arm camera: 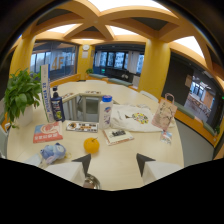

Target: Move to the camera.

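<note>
My gripper (114,164) is open above the near part of a cream table (120,162), and nothing sits between its dark fingertips (83,162). Just ahead of the left finger lies an orange fruit (91,145). Past it, a booklet (118,135) with a dark picture on its cover lies flat. A small round greyish object (90,182) shows just under the left finger; I cannot tell what it is. I cannot pick out a camera with certainty among the things on the table.
Beyond the fingers stand a white canister with a blue lid (105,111), a dark bottle (56,104), a white cloth bag (132,118) and a patterned paper bag (165,114). A potted plant (21,95), a red magazine (48,132) and a blue-white bundle (52,151) are to the left.
</note>
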`<state>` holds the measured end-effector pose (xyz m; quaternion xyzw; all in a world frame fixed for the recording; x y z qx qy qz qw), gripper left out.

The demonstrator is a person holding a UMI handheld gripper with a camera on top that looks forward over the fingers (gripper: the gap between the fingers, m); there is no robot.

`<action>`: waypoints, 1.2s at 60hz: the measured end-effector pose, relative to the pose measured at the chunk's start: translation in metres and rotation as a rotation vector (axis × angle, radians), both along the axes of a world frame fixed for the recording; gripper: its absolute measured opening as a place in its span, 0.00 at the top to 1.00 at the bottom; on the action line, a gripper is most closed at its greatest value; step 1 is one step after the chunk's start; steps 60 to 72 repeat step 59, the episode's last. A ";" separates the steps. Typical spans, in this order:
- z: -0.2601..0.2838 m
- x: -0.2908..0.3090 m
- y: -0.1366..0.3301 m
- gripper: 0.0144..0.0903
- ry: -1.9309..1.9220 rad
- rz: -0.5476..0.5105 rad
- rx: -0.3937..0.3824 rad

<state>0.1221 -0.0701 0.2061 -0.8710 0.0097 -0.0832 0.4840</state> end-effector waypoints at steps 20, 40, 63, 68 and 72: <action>-0.084 0.068 0.148 0.05 0.017 0.044 -0.073; -0.119 0.073 0.196 0.05 0.049 0.077 -0.110; -0.122 0.075 0.200 0.05 0.051 0.073 -0.121; -0.122 0.075 0.200 0.05 0.051 0.073 -0.121; -0.122 0.075 0.200 0.05 0.051 0.073 -0.121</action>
